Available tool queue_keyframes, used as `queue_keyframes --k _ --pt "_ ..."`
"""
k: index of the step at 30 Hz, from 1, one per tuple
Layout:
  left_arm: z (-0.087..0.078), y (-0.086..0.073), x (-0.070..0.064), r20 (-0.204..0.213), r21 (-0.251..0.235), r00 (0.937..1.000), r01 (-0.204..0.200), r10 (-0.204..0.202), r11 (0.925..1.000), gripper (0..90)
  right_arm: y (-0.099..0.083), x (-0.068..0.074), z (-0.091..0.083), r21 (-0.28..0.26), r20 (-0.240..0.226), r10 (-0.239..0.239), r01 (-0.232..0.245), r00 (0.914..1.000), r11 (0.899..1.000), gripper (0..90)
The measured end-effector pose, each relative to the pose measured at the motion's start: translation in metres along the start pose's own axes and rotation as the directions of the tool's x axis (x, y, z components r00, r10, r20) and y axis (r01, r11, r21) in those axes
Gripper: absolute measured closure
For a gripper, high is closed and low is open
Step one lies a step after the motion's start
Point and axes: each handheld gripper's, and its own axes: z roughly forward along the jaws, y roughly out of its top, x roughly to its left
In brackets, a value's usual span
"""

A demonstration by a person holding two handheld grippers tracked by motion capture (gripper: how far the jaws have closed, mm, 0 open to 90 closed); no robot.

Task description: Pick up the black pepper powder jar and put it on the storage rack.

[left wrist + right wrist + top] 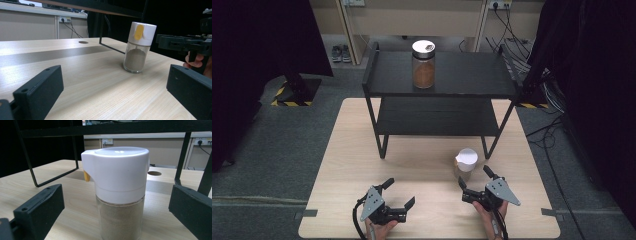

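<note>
- My right gripper (475,178) sat near the worktop's (342,165) 5 o'clock edge, its fingers (37,211) spread wide and holding nothing.
- The spice shaker (465,163), a clear glass jar with a white cap and pale brown powder inside, stood upright on the worktop just at 12 o'clock of that gripper's fingertips, not touching them.
- In the right gripper view the shaker (119,202) stood close between the two open fingers, with a gap on each side and a small orange tab showing at its 9 o'clock side.
- My left gripper (399,192) rested toward the worktop's 7 o'clock edge, its fingers (40,95) also wide apart and empty, well apart from the shaker.
- In the left gripper view the shaker (138,47) stood at about 1 o'clock, orange flap facing the camera, with the right gripper (185,45) just beside it at 3 o'clock.
- A black two-tier shelf rack (462,75) stood at the worktop's 12 o'clock end, carrying a white-lidded jar (423,64) of reddish-brown powder on its top shelf.
</note>
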Motion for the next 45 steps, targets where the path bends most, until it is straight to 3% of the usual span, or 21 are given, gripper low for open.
queue_keyframes --k 8,20,33,45 --pt "0.0 0.0 0.0 -0.002 0.001 1.0 0.0 0.0 1.0 0.3 0.001 0.0 0.017 0.015 0.007 -0.03 0.03 0.9995 0.999 0.3" --pt "-0.001 0.0 0.0 -0.006 -0.001 1.0 0.005 -0.005 1.0 0.3 0.003 -0.003 0.04 0.042 0.015 -0.039 0.039 0.9991 0.998 2.8" --pt "0.0 0.001 -0.001 -0.006 0.005 1.0 0.005 -0.005 1.0 0.7 0.007 -0.009 0.046 0.085 -0.001 -0.036 0.036 0.9993 0.996 13.5" --pt "0.0 0.001 -0.001 -0.008 0.007 1.0 0.005 -0.005 1.0 1.0 0.01 -0.012 0.05 0.104 -0.021 -0.04 0.042 0.999 0.994 30.0"
